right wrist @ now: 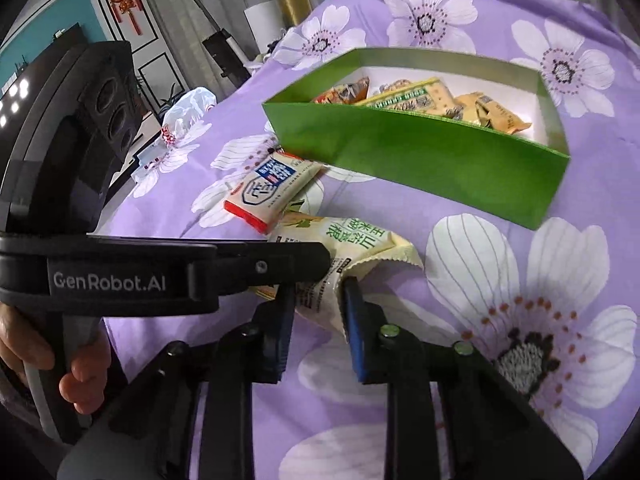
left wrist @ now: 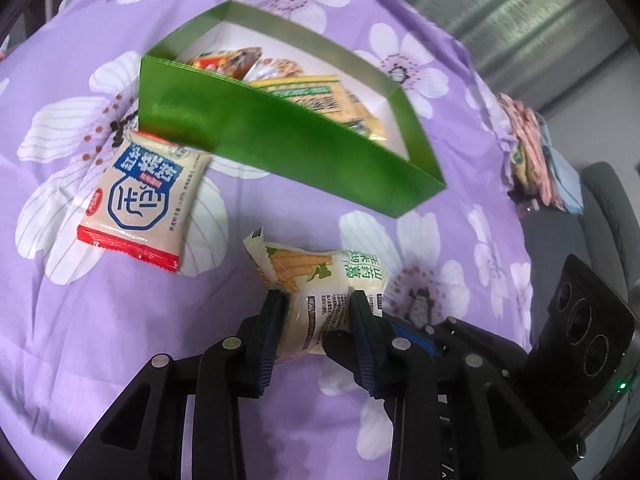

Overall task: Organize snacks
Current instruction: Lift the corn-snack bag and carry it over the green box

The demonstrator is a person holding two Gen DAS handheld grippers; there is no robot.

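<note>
A cream-and-green snack packet [left wrist: 320,276] [right wrist: 360,244] is pinched from both ends just above the purple flowered cloth. My left gripper [left wrist: 318,300] is shut on one end, and its black arm [right wrist: 160,276] crosses the right wrist view from the left. My right gripper [right wrist: 318,292] is shut on the crumpled other end. A red, white and blue packet [left wrist: 148,196] [right wrist: 272,188] lies flat on the cloth by the near corner of the green box [left wrist: 280,136] [right wrist: 420,152]. Several snack packets lie inside the box.
The purple flowered cloth [left wrist: 120,340] [right wrist: 520,264] covers the whole surface. A folded bundle of fabric [left wrist: 536,152] sits at its right edge, and a white plastic bag [right wrist: 188,108] at the far left edge. A person's hand [right wrist: 80,372] grips the left gripper's handle.
</note>
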